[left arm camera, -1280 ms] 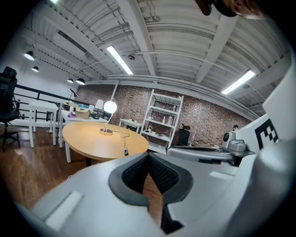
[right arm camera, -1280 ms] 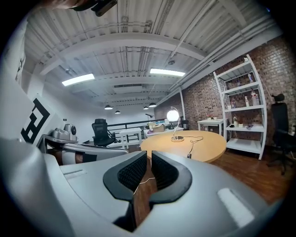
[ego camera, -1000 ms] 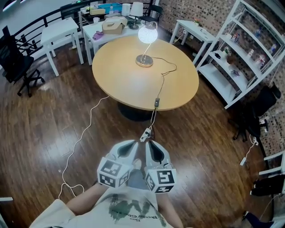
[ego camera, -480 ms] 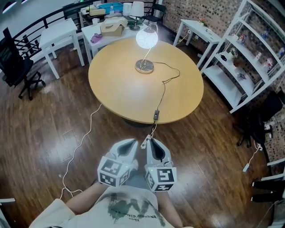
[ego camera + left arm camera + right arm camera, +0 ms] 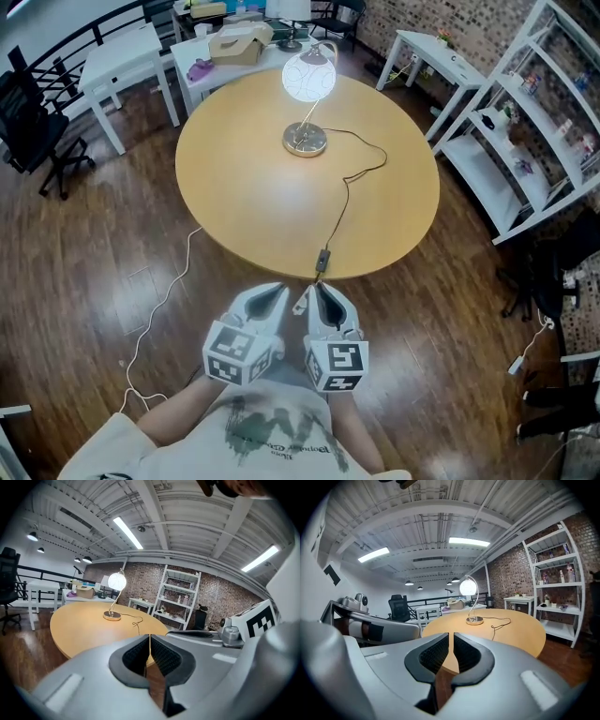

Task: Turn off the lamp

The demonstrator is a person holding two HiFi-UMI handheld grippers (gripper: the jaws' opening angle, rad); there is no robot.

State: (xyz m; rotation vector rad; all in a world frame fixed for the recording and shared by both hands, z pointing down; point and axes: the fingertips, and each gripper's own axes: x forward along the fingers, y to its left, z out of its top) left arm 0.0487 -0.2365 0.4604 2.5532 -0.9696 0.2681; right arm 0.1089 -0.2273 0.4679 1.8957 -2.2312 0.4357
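We hold the left hand-held gripper [image 5: 279, 291] and the right hand-held gripper [image 5: 315, 289] side by side, low before the body, above the floor [image 5: 84, 253] and just short of the near edge of the round tabletop [image 5: 234, 187]. In its own view, each hand-held gripper has the two pads pressed together, with only a thin slit between them and nothing pinched. The lamp [image 5: 308, 79] stands on the far half of the tabletop, well apart from both, and its globe is lit. Its cord [image 5: 348, 190] runs from the base toward us. The switch [image 5: 322, 258] on the cord lies at the near edge, just beyond the jaw tips.
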